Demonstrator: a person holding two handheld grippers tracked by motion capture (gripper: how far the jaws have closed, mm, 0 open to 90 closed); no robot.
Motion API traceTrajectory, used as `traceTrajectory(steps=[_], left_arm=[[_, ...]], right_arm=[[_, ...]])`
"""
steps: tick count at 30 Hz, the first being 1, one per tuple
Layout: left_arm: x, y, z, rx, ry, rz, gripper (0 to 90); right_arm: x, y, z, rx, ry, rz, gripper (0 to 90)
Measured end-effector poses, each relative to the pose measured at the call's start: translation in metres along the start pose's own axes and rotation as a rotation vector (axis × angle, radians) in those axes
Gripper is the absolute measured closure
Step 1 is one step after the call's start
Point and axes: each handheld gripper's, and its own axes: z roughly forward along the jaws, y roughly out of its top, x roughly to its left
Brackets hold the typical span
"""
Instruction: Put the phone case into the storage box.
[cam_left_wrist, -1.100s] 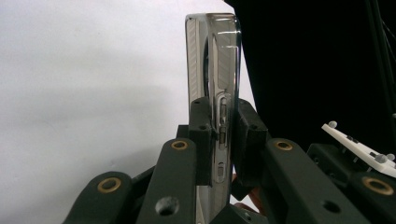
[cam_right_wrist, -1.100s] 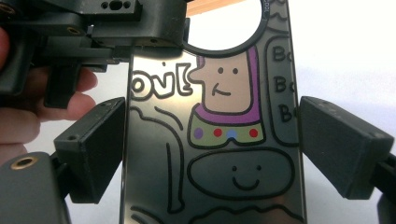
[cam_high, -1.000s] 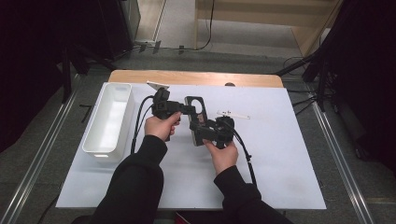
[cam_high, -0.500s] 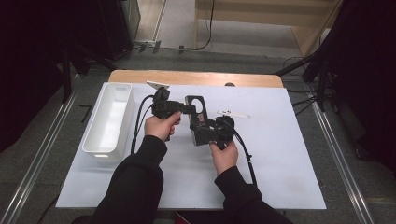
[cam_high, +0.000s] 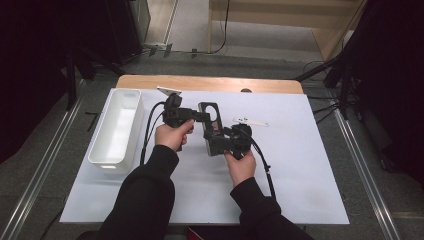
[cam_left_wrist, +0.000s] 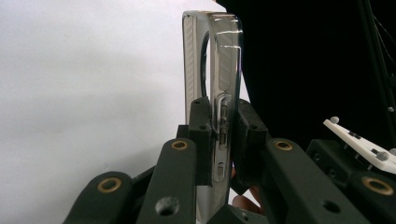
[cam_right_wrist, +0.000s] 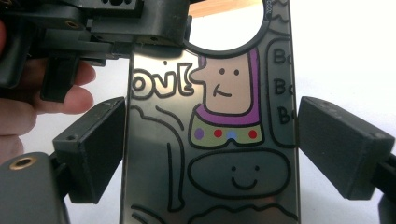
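A smoky translucent phone case with a round camera cut-out and cartoon drawings on its back (cam_right_wrist: 212, 140) is held above the white sheet covering the table (cam_high: 310, 165), between the person's two hands. The left gripper (cam_left_wrist: 219, 140) is clamped on one side edge of the case, its black pads pressing on either face beside the button cut-outs. The right gripper (cam_right_wrist: 212, 149) straddles the width of the case lower down: its left pad touches the case's edge, while a thin gap shows between the right pad and the other edge. In the right gripper view the drawing shows a purple-hooded figure with a row of coloured dots under its face and a smiling dark blob below. Hand-lettered outline writing reads "ovE", and three cut-off "B" letters run down the right edge. A white rectangular plastic bin (cam_high: 116, 127) stands at the left side of the table, and a small flat white strip (cam_high: 250, 121) lies just beyond the right hand (cam_high: 240, 167).
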Motion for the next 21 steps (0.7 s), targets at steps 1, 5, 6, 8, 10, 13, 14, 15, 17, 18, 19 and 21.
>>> traceTrajectory(steps=[1, 5, 6, 8, 10, 13, 14, 15, 17, 18, 19, 21], left_arm=[[0.0, 0.0, 0.0, 0.0, 0.003, 0.0, 79.8], [0.0, 0.0, 0.0, 0.005, 0.002, 0.003, 80.0], [0.0, 0.0, 0.0, 0.005, 0.001, 0.004, 80.0], [-0.001, 0.0, 0.0, 0.004, -0.002, 0.007, 80.0], [-0.001, 0.0, -0.001, 0.002, 0.002, 0.006, 80.0], [-0.001, 0.0, -0.002, 0.003, -0.001, 0.015, 80.0], [-0.001, 0.0, -0.003, 0.002, -0.001, 0.02, 80.0], [-0.001, 0.0, -0.003, 0.002, -0.001, 0.02, 80.0], [-0.002, 0.0, -0.005, 0.001, 0.0, 0.031, 80.0], [-0.002, 0.001, -0.006, 0.003, -0.002, 0.039, 80.0], [-0.002, 0.001, -0.007, 0.003, -0.003, 0.049, 80.0], [-0.003, 0.0, -0.009, 0.011, -0.003, 0.066, 80.0]], right_arm=[[0.0, 0.0, 0.0, 0.002, 0.003, 0.0, 10.0], [0.002, 0.0, 0.0, 0.005, 0.002, -0.023, 9.9], [0.003, 0.001, 0.0, 0.008, 0.008, -0.02, 9.9], [0.002, 0.001, 0.0, 0.015, 0.036, -0.031, 0.0], [0.002, 0.0, 0.0, 0.022, 0.061, -0.042, 0.0], [0.003, 0.0, -0.003, 0.039, 0.064, -0.05, 0.0], [0.003, 0.001, -0.004, 0.039, 0.068, -0.056, 0.0], [0.004, 0.001, -0.006, 0.039, 0.078, -0.052, 0.0], [0.004, 0.003, -0.01, 0.039, 0.09, -0.052, 0.0], [0.004, 0.003, -0.01, 0.039, 0.09, -0.052, 0.0], [0.003, 0.004, -0.012, 0.039, 0.099, -0.058, 0.0], [0.002, 0.006, -0.019, 0.045, 0.128, -0.067, 0.0]])
